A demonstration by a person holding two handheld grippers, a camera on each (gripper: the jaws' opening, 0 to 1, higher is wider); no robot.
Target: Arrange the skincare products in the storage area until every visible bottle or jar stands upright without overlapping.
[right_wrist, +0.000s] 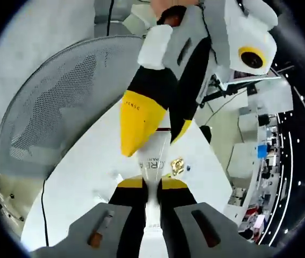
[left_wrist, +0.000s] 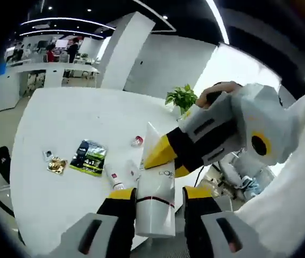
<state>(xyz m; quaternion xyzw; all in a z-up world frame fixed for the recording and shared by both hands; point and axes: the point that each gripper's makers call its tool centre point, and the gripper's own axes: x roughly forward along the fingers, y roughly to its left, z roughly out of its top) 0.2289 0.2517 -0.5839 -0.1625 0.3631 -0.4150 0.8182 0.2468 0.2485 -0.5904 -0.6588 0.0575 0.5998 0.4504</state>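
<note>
Each gripper point(left_wrist: 159, 207) has black jaws with yellow tips and a pale grey body. The right gripper point(right_wrist: 152, 188) looks the same. A white sleeve point(left_wrist: 297, 177) covers the person's arm.

A white table point(left_wrist: 61, 123) carries a few small things. A dark green packet point(left_wrist: 89, 157) lies flat near its middle, with a gold packet point(left_wrist: 57, 165) just left of it. A small white bottle point(left_wrist: 114, 177) lies on its side to the right, and a small red-and-white jar point(left_wrist: 136, 141) sits farther back.
</note>
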